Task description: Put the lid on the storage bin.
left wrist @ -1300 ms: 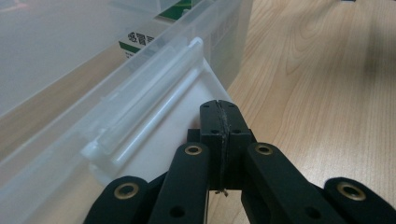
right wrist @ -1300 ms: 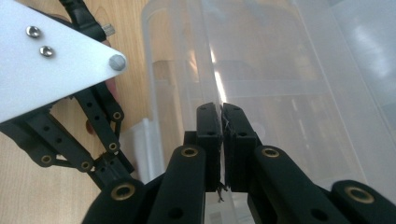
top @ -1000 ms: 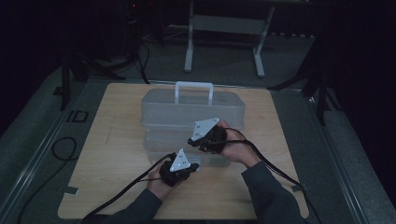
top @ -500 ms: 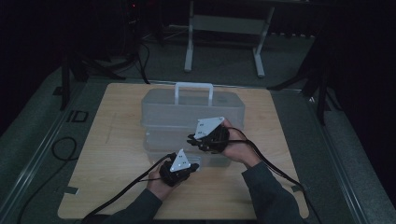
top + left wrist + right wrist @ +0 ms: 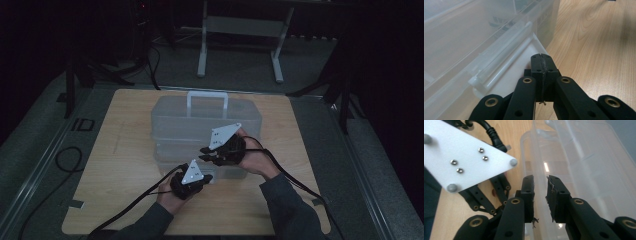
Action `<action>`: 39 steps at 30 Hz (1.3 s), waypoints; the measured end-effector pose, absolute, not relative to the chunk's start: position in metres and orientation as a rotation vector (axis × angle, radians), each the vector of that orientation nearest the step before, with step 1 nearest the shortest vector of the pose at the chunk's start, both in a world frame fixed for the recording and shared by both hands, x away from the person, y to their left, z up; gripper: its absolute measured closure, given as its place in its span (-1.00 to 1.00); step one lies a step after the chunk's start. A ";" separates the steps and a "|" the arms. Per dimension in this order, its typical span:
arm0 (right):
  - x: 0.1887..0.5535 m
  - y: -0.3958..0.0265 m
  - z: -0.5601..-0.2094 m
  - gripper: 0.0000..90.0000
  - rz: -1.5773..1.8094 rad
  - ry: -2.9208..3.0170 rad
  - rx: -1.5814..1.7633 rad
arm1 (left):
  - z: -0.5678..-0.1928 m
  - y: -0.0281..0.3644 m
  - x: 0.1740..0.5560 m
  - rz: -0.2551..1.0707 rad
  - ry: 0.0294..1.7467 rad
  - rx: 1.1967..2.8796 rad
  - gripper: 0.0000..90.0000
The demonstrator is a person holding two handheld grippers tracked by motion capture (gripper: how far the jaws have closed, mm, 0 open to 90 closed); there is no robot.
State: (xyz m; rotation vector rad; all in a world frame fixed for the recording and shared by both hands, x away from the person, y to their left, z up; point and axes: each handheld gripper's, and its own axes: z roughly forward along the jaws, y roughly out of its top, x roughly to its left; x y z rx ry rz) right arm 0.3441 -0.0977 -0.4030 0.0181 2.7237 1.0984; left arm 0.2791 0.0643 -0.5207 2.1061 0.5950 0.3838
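Clear plastic storage box [image 5: 200,125] sits mid-tabletop [image 5: 125,170]: light, stiff, slick. Left hand-held gripper [image 5: 541,61] is pinched closed beside its front latch [image 5: 506,72]; right hand-held gripper [image 5: 540,185] gapes narrowly over the rim. Grab the handle [image 5: 207,96].

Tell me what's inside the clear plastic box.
Through the clear plastic box no contents stand out, but its cloudy walls, dim light and both tongs, left and right, hide much.

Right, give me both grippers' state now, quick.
Left gripper: shut, jaws pressed together on nothing, beside the white latch of the clear plastic box.
Right gripper: open, jaws apart at the box's edge, gripping nothing.
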 end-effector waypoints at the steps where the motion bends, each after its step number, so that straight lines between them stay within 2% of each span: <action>1: 0.344 -0.098 -0.403 0.73 1.102 2.735 0.008 | -0.520 0.064 0.279 0.385 0.595 2.106 0.99; 12: 0.328 -0.103 -0.396 0.65 1.139 2.727 -0.050 | -0.519 0.063 0.271 0.388 0.573 2.118 1.00; 23: 0.314 -0.108 -0.395 0.47 1.097 2.700 -0.020 | -0.518 0.065 0.269 0.388 0.577 2.114 0.99; 32: 0.308 -0.125 -0.409 0.27 1.080 2.688 0.109 | -0.519 0.070 0.267 0.386 0.599 2.111 0.99; 39: 0.307 -0.128 -0.416 0.25 1.067 2.691 0.134 | -0.518 0.071 0.267 0.387 0.604 2.104 0.99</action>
